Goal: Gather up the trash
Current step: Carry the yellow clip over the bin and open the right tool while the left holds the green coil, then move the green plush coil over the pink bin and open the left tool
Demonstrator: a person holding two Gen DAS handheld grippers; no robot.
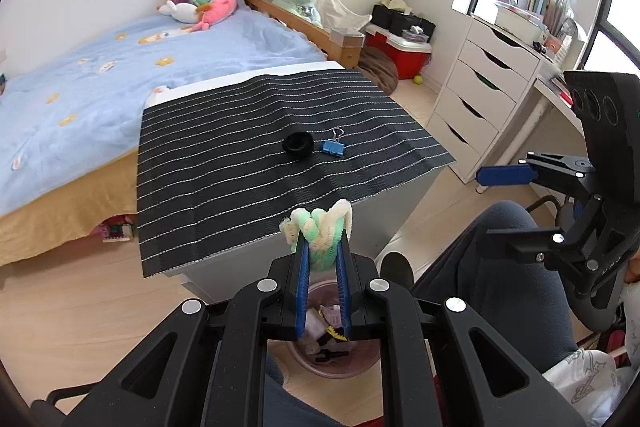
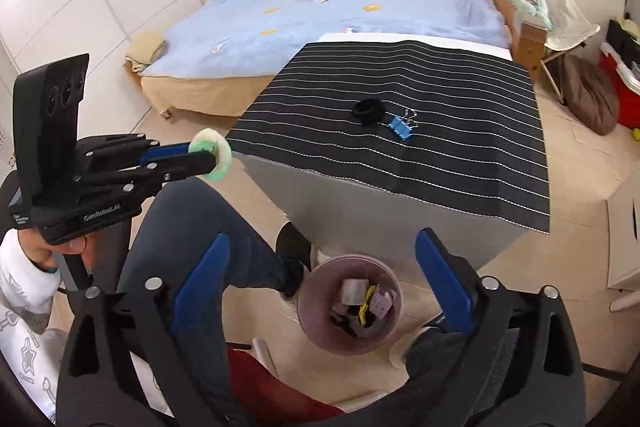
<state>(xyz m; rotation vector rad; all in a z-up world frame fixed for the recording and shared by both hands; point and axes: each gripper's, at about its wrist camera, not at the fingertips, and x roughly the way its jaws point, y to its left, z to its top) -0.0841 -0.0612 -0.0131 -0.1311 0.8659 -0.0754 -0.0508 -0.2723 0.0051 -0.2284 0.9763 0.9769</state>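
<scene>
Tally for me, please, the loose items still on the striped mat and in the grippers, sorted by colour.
Black: 1, the tape roll on the mat.
Blue: 1, the binder clip beside it.
Green and cream: 1, the fuzzy bundle pinched in the left gripper, off the mat.
The right gripper is open and holds nothing.
Total: 3.

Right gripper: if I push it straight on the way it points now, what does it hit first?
Most likely the pink trash bin, which sits between the open fingers of the right gripper, low in its view. Nothing shows in between, though depth is hard to judge.
</scene>
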